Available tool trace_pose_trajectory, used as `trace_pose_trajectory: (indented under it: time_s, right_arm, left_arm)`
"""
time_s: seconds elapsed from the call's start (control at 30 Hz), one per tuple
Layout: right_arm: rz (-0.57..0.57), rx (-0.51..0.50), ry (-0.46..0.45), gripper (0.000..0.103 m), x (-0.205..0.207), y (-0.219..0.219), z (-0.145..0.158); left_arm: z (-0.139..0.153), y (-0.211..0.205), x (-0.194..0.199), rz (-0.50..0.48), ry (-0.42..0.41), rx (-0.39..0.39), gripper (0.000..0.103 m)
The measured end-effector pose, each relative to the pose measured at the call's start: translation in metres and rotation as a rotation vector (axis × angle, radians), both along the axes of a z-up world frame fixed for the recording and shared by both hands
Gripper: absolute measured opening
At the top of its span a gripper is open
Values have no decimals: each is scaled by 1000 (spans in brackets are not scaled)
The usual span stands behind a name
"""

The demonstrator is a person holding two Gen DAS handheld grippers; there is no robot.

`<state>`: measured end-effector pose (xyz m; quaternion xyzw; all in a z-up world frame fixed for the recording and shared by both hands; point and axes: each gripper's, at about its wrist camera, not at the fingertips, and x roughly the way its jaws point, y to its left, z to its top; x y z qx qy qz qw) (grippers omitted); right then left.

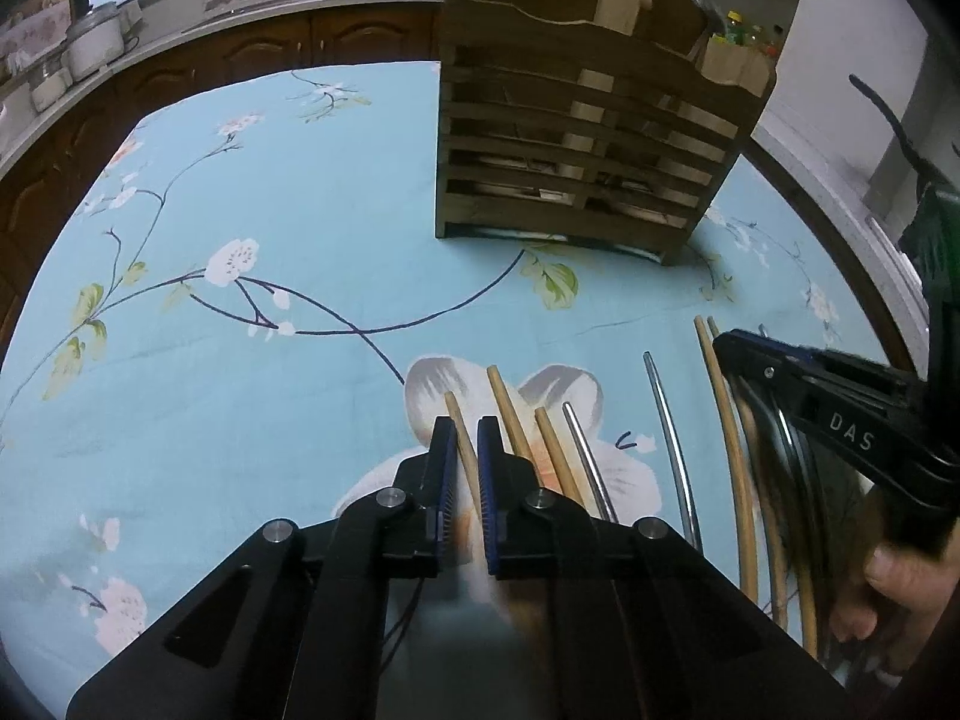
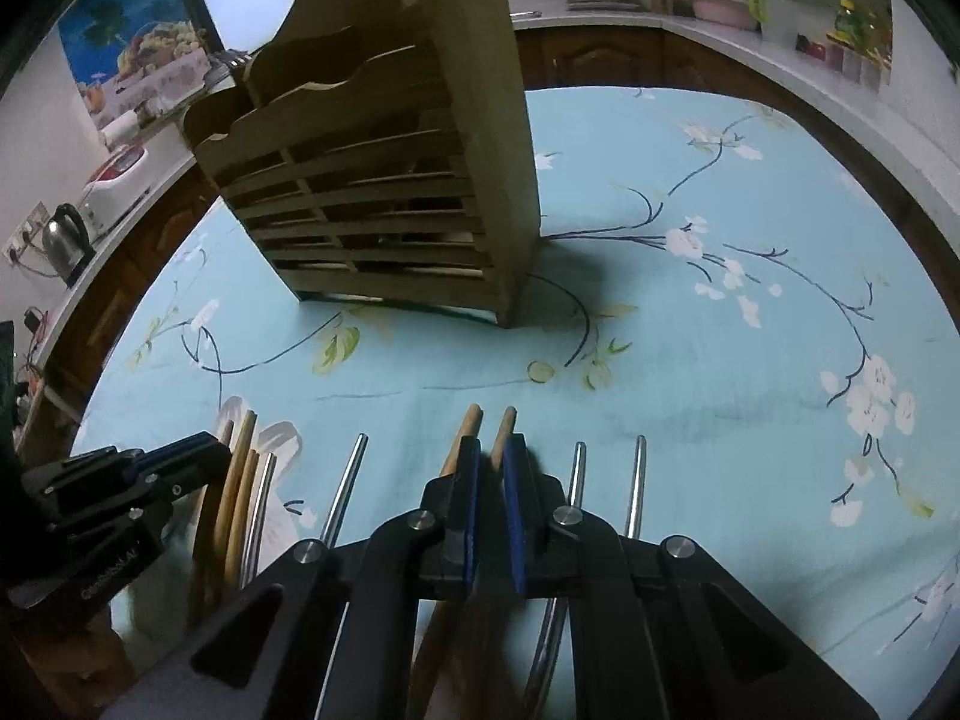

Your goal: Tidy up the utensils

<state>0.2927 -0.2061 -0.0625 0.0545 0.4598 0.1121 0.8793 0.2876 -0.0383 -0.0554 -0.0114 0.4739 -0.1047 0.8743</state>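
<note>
A wooden slatted utensil holder (image 1: 576, 138) (image 2: 390, 180) stands upright at the far side of the table. Several wooden and metal chopsticks lie side by side on the cloth near me. My left gripper (image 1: 467, 426) (image 2: 204, 450) is shut on a wooden chopstick (image 1: 454, 408), the leftmost of the row. Beside it lie two more wooden chopsticks (image 1: 504, 402) and metal chopsticks (image 1: 663, 408). My right gripper (image 2: 491, 450) (image 1: 729, 342) is shut on a wooden chopstick (image 2: 507, 420). A second wooden one (image 2: 471, 420) runs just left of its left pad. Metal chopsticks (image 2: 351, 480) (image 2: 639, 468) lie on both sides.
A light blue floral tablecloth (image 1: 270, 180) (image 2: 720, 360) covers the table. A counter over dark wooden cabinets runs around it, with a kettle (image 2: 63, 234), a rice cooker (image 2: 114, 174) and a white pot (image 1: 93, 42). A hand (image 1: 894, 570) holds the right gripper's handle.
</note>
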Motion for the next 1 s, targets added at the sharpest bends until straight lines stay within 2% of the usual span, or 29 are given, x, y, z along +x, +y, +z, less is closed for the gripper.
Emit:
trace_pose_trajectory:
  time_s: [0.1, 0.37, 0.7, 1.0]
  right_arm:
    - [-12, 63, 3, 5, -4, -5, 4]
    - [8, 158, -91, 5, -40, -11, 44]
    - [18, 218, -213, 5, -81, -17, 95]
    - [25, 239, -358, 5, -112, -25, 147]
  left_arm:
    - [4, 6, -4, 10, -1, -33, 4]
    - [41, 24, -37, 13, -76, -115, 4]
    - [112, 43, -88, -3, -226, -185, 4]
    - [162, 54, -121, -8, -348, -223, 4]
